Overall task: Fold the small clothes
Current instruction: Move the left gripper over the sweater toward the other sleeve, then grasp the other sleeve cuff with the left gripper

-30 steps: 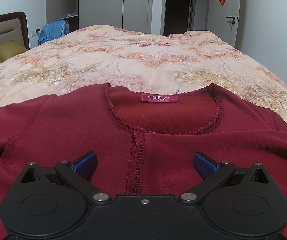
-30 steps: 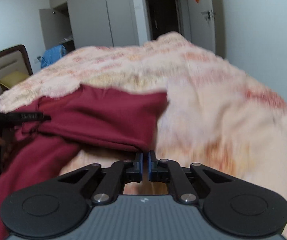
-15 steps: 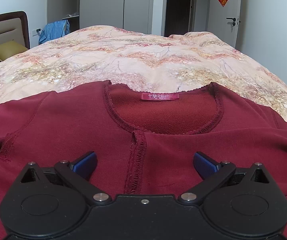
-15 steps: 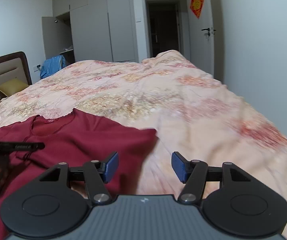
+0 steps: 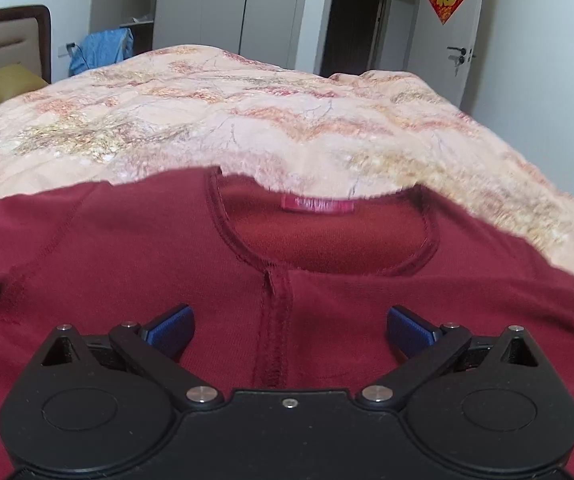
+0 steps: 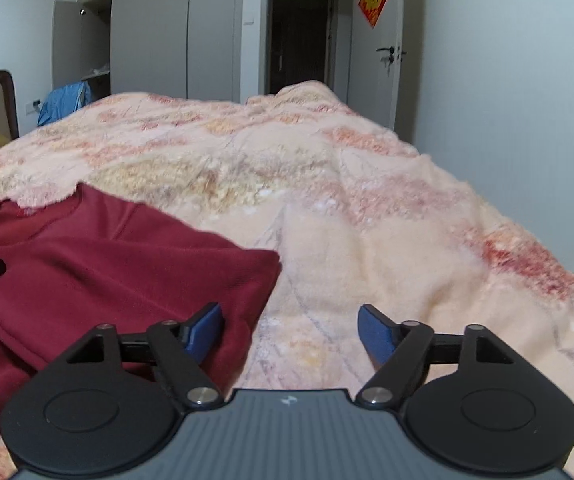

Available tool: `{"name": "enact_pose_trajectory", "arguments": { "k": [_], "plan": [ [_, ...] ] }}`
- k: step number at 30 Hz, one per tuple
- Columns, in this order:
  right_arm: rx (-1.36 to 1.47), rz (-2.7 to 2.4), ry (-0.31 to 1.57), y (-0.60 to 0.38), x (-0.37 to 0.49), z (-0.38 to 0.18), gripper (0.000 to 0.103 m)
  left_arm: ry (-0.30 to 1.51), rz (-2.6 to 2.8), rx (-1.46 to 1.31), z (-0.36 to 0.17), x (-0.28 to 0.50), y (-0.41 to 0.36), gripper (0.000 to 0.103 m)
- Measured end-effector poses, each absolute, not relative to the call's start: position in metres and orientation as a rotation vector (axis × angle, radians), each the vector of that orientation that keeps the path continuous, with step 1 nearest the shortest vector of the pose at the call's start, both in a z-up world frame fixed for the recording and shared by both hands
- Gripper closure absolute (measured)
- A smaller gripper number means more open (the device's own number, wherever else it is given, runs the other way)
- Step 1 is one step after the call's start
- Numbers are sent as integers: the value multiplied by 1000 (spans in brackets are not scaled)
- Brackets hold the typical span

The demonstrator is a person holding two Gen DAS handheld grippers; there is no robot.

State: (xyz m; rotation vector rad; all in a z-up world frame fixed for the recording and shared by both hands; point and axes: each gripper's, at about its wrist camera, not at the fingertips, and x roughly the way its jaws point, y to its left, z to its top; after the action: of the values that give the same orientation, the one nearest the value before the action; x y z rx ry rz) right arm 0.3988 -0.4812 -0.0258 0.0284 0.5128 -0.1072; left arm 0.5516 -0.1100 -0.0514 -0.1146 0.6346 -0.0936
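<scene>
Spread out on the flowery bed cover [image 5: 247, 120], close to the near edge: a dark red top [image 5: 147, 264], front side up, with the neck hole [image 5: 327, 244] and its little pink label [image 5: 318, 205] toward the far side. Hanging right above the chest of the top, just this side of the neck hole: the left gripper [image 5: 289, 330], tongs spread wide, pinching nothing, no cloth between the blue tips. Over at the right side of the top: the right gripper [image 6: 290, 330], tongs spread wide too, just been opening, nothing pinched between them, one blue tip above the red edge [image 6: 255, 280] and the other above bare bed cover. Seems to be early in the folding, with the body still wide open and flat. Looks soft and floppy, so probably sags and droops as soon as lifted, never stays stiff. Likely light and easy to carry with two small pinches. Looks a bit fuzzy, so probably not slippery, and may cling a little to the fluffy cover when dragged. Cannot break, but can bunch up or wrinkle. Best to pinch at an edge or a seam, where the cloth is thicker: the shoulder line, the side edge, or the bottom hem. Better to grab two spots at once, one with each pair of tongs, then lift a little and lay over slowly. Careful not to pinch the bed cover along with the top.
</scene>
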Motion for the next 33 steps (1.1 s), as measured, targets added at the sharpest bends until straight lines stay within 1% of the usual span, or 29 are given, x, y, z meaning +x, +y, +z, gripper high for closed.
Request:
{"name": "enact_pose_trajectory", "arguments": {
  "k": [1,3,11,15,17,20,23,28,33],
  "plan": [
    [33,-100,494,-480,392,-20,7,632,-91,-123,-44,550,-106,1],
    [37,-88,456,-477,377,-8,0,621,-89,-140,-27,545,-96,1],
    [51,44,427,-428,339,38,0,528,102,-155,55,507,-23,1],
    [68,184,423,-380,317,51,0,498,211,-95,84,476,33,1],
    [51,244,429,-351,307,55,0,511,264,-87,91,460,66,0],
    [-12,299,447,-302,291,54,0,537,327,-90,92,440,115,0],
    [-54,364,478,-257,279,49,0,563,398,-96,83,421,168,0],
    [-97,443,551,-211,256,38,0,582,487,-189,42,397,249,0],
    [-37,497,562,-207,228,22,0,542,568,-343,0,381,296,1]
  ]
}}
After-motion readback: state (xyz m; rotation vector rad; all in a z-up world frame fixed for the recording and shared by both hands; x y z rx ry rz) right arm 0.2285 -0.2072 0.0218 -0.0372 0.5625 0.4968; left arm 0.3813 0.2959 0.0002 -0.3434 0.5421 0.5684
